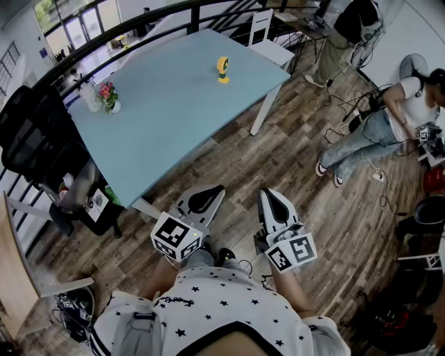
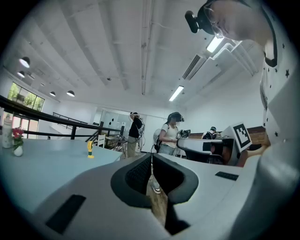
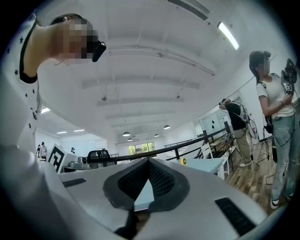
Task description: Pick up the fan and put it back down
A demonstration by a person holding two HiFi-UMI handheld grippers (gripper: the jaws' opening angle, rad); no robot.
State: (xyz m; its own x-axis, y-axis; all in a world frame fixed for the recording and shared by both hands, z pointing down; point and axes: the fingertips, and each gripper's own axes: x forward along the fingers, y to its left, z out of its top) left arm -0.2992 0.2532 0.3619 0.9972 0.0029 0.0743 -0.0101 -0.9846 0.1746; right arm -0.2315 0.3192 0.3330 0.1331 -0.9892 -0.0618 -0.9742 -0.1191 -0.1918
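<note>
- one wooden floor (image 1: pixel 278 153) takes up most of the head view, and i stand on it a little way back from the table's near corner.
- one long light-blue table (image 1: pixel 174 118) stretches away from me, up and to the left, with a dark railing (image 1: pixel 139 21) behind its far edge.
- a black office chair (image 1: pixel 35 139) stands at the table's left end.
- two other people are off to my right: a seated person (image 1: pixel 389 132) in jeans, and a standing person (image 1: pixel 348 35) further back by the wall.
- a white chair (image 1: pixel 268 38) sits at the table's far right corner.
- my left gripper (image 1: pixel 208 195) is held level in front of my chest; its jaws are pressed together at the tips with nothing between them, and only floor shows through the gap lower down.
- my right gripper (image 1: pixel 270 198) is level just beside it, apart from it, jaws likewise closed tight and empty.
- a small pot of pink flowers (image 1: pixel 108 94) stands near the table's left end.
- the fan (image 1: pixel 222 69), small and yellow, stands upright on the table towards its far right part, well apart from both grippers and from the flowers.
</note>
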